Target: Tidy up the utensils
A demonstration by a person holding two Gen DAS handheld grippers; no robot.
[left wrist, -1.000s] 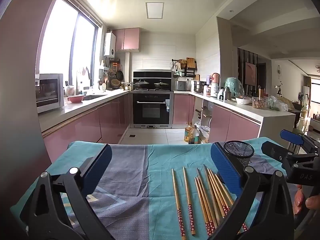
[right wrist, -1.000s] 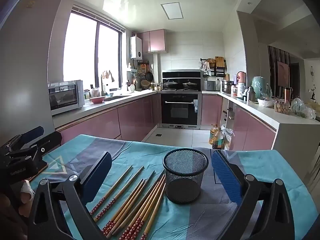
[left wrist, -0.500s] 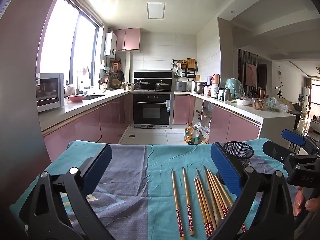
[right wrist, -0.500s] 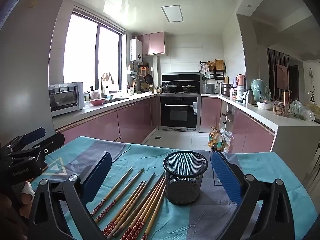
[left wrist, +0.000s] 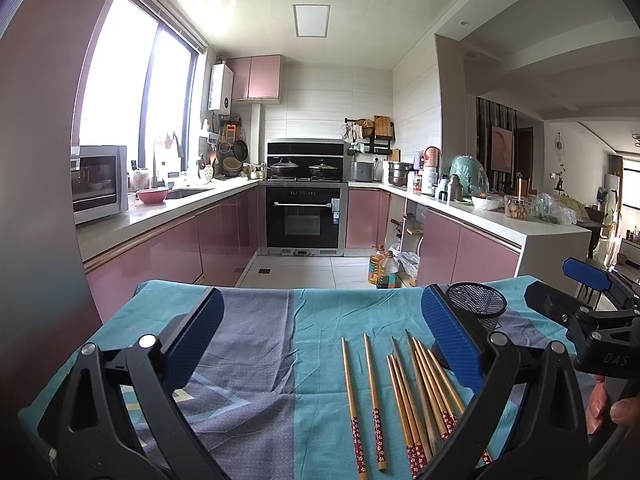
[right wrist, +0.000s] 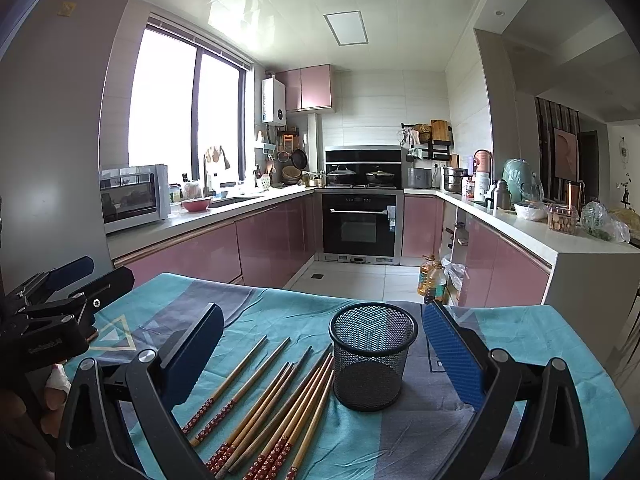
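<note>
Several wooden chopsticks [left wrist: 404,396] with red patterned ends lie side by side on the teal and grey tablecloth [left wrist: 256,360]; they also show in the right wrist view [right wrist: 276,400]. A black mesh cup [right wrist: 372,356] stands upright and empty just right of them; it shows in the left wrist view [left wrist: 476,312] behind my right finger. My left gripper [left wrist: 320,336] is open and empty, above the cloth, left of the chopsticks. My right gripper [right wrist: 320,344] is open and empty, above the chopsticks and cup. Each gripper shows in the other's view [left wrist: 588,300] [right wrist: 60,300].
The table's far edge [right wrist: 360,300] drops to the kitchen floor, where oil bottles [right wrist: 432,280] stand. Pink cabinets and counters run along both sides, with an oven [right wrist: 360,228] at the back.
Both views have shifted slightly, as the grippers drifted a little over the table. The chopsticks and the cup have not moved. Both grippers stay open.
</note>
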